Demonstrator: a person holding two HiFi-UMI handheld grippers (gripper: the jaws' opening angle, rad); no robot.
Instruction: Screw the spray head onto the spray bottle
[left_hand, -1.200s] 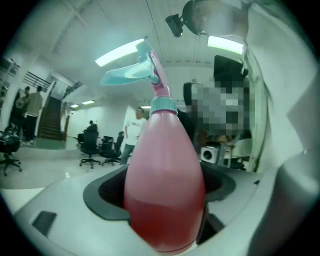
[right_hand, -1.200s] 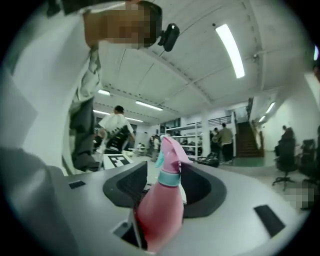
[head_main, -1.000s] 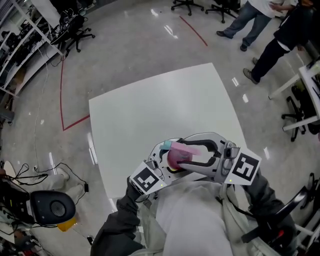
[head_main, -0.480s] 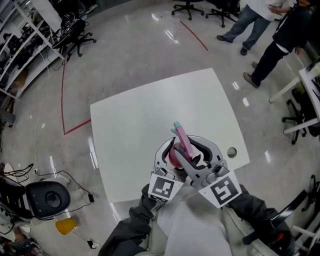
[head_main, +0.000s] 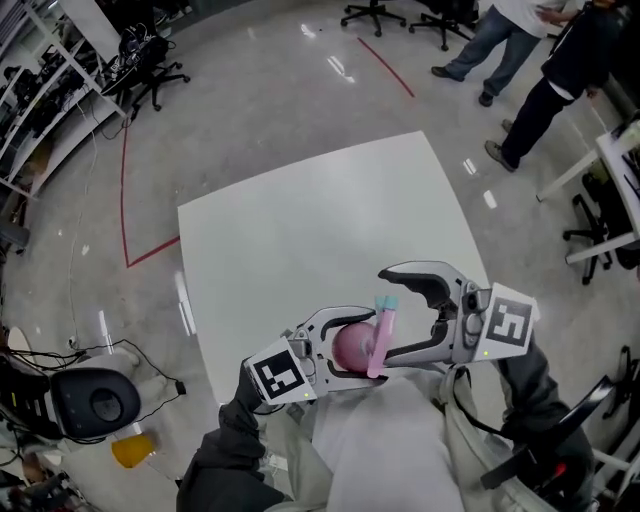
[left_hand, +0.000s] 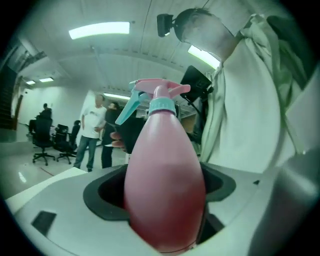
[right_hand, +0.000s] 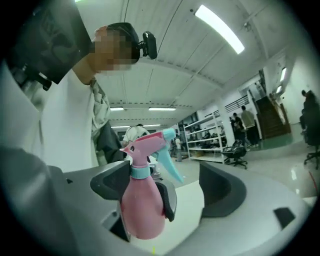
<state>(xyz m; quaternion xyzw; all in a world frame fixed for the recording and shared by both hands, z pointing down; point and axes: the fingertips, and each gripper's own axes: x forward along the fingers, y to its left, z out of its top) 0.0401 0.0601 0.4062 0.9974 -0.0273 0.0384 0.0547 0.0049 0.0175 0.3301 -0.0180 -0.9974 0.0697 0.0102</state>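
Observation:
A pink spray bottle (head_main: 348, 347) is held over the near edge of the white table (head_main: 300, 230), with my left gripper (head_main: 362, 345) shut on its belly. The pink spray head (head_main: 380, 328) with a teal trigger and teal collar sits on the bottle's neck. My right gripper (head_main: 392, 315) comes from the right. Its jaws have just been opening and now stand wide, with the spray head at their tips and no pad pressing on it. The left gripper view fills with the bottle (left_hand: 165, 185) and head (left_hand: 156, 95). In the right gripper view the bottle (right_hand: 142, 207) stands near the left pad.
Two people (head_main: 520, 40) stand beyond the table's far right corner, near office chairs (head_main: 375, 12). A red line (head_main: 125, 190) marks the floor at left, and shelves (head_main: 40, 90) line the far left. A white desk edge (head_main: 610, 170) is at right.
The right gripper has let go of the spray head, opened wide and drawn off to the right. The left gripper has swung left with the bottle, and the head now leans right.

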